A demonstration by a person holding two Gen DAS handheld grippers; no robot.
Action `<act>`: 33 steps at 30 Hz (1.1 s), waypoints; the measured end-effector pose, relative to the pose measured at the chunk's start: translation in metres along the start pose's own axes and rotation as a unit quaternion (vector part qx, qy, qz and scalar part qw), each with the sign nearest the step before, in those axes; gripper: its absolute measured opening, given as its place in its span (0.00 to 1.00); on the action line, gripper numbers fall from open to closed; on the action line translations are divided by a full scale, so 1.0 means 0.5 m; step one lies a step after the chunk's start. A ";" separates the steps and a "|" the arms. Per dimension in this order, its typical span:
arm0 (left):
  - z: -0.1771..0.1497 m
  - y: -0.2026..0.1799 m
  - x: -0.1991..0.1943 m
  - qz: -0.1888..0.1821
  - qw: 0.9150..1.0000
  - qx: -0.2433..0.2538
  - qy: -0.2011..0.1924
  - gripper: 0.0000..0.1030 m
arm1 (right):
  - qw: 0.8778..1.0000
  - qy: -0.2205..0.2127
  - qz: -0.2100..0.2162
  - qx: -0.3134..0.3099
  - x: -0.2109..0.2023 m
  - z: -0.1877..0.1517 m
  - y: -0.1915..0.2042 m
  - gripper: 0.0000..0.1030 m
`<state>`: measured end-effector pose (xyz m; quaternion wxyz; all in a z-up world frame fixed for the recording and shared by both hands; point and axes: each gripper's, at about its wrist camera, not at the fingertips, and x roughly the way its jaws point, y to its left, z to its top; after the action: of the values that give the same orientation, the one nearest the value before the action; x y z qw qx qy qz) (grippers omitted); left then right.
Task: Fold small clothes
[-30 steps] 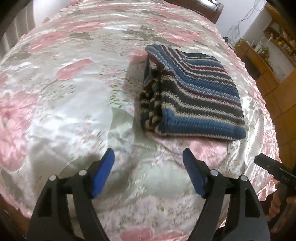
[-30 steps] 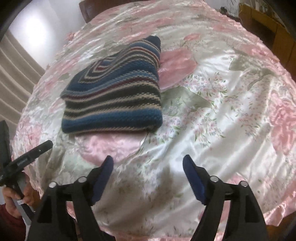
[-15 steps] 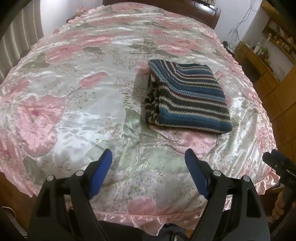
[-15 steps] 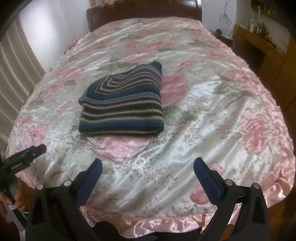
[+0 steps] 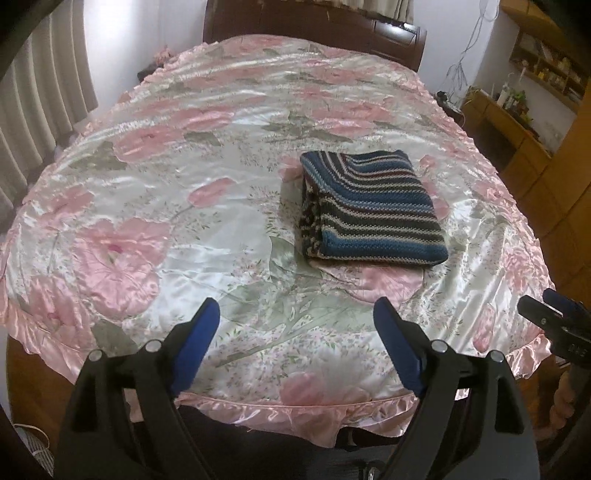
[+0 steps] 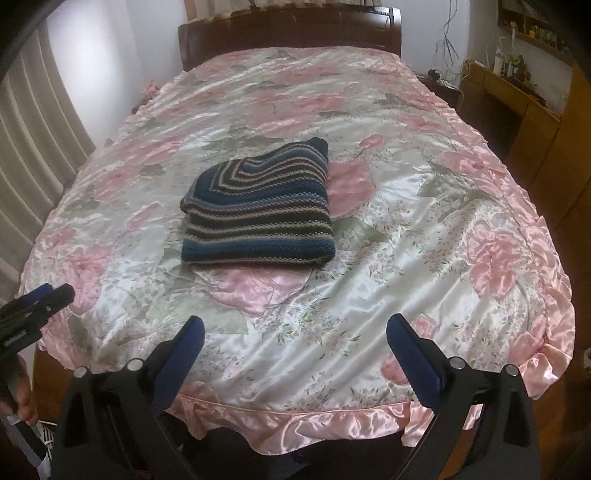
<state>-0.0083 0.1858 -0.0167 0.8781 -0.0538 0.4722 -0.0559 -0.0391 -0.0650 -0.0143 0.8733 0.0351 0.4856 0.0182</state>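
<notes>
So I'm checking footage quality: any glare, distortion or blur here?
Left wrist view: sheen on the satin bedspread, fisheye bending the curtain, dark vignette corners, striped knit garment sharp. Right wrist view: same sheen and bowing, bright wall near the headboard washed out.

I'm in a home bedroom. Ahead of my tools spreads a bed under a shiny pink floral bedspread with a dark wooden headboard at its far end, pleated curtains to my left, and wooden shelves and cabinets to my right.
</notes>
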 end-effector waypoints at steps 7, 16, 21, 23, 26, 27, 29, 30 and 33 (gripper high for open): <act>-0.010 -0.010 -0.035 -0.001 1.000 0.006 -0.011 0.84 | 1.000 -0.005 0.001 -0.005 -0.021 -0.007 0.019 0.96; -0.012 -0.014 -0.031 0.010 1.000 0.011 -0.009 0.85 | 1.000 0.005 -0.004 -0.001 -0.011 -0.017 0.031 0.96; -0.016 -0.012 -0.017 0.012 1.000 0.012 0.002 0.85 | 1.000 0.009 -0.008 -0.007 -0.004 -0.017 0.037 0.96; -0.017 -0.012 -0.015 0.012 1.000 0.013 0.004 0.85 | 1.000 0.010 -0.007 -0.009 -0.003 -0.016 0.039 0.96; -0.017 -0.010 -0.012 0.014 1.000 0.014 0.006 0.85 | 1.000 0.009 -0.008 -0.009 -0.002 -0.016 0.043 0.96; -0.018 -0.009 -0.011 0.014 1.000 0.014 0.006 0.85 | 1.000 0.010 -0.008 -0.009 -0.002 -0.016 0.044 0.96; -0.019 -0.008 -0.010 0.015 1.000 0.013 0.008 0.85 | 1.000 0.011 -0.008 -0.009 -0.002 -0.016 0.047 0.96; -0.020 -0.008 -0.009 0.015 1.000 0.013 0.008 0.85 | 1.000 0.010 -0.008 -0.010 -0.002 -0.016 0.046 0.96; -0.020 -0.007 -0.009 0.017 1.000 0.012 0.009 0.85 | 1.000 0.009 -0.003 -0.010 -0.004 -0.016 0.047 0.96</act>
<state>-0.0194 0.1826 -0.0182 0.8754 -0.0345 0.4798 -0.0475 -0.0471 -0.0411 -0.0150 0.8693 0.0247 0.4933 0.0208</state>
